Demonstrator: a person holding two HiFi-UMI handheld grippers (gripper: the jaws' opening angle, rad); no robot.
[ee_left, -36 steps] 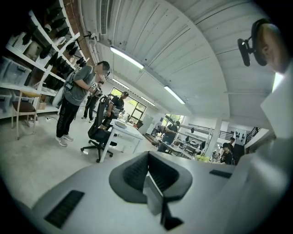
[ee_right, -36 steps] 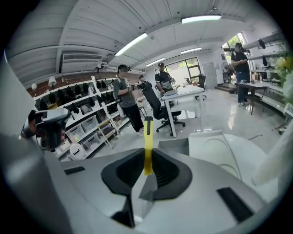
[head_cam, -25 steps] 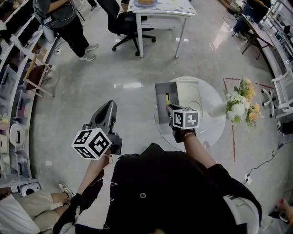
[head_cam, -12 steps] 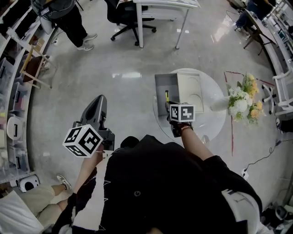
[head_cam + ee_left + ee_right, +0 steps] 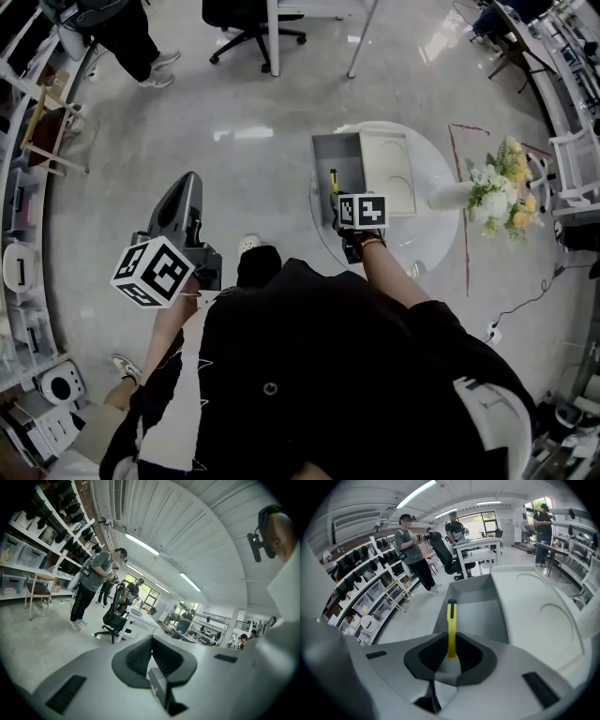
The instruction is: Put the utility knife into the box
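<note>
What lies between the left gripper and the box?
In the head view, only bare floor separates the left gripper from the box.

a round white table (image 5: 429, 246) sits at 1 o'clock in the head view, with white and yellow flowers (image 5: 497, 192) at its 3 o'clock edge. a red line (image 5: 466, 272) crosses the pale floor at the table's 4 o'clock. a black office chair (image 5: 246, 19) and a white desk leg (image 5: 272, 42) stand at 12 o'clock, and a standing person (image 5: 117, 33) at 11 o'clock. shelving (image 5: 23, 234) curves along 9 o'clock. in the left gripper view a wooden chair (image 5: 38, 590) stands at 9 o'clock, beside the shelves.
</note>
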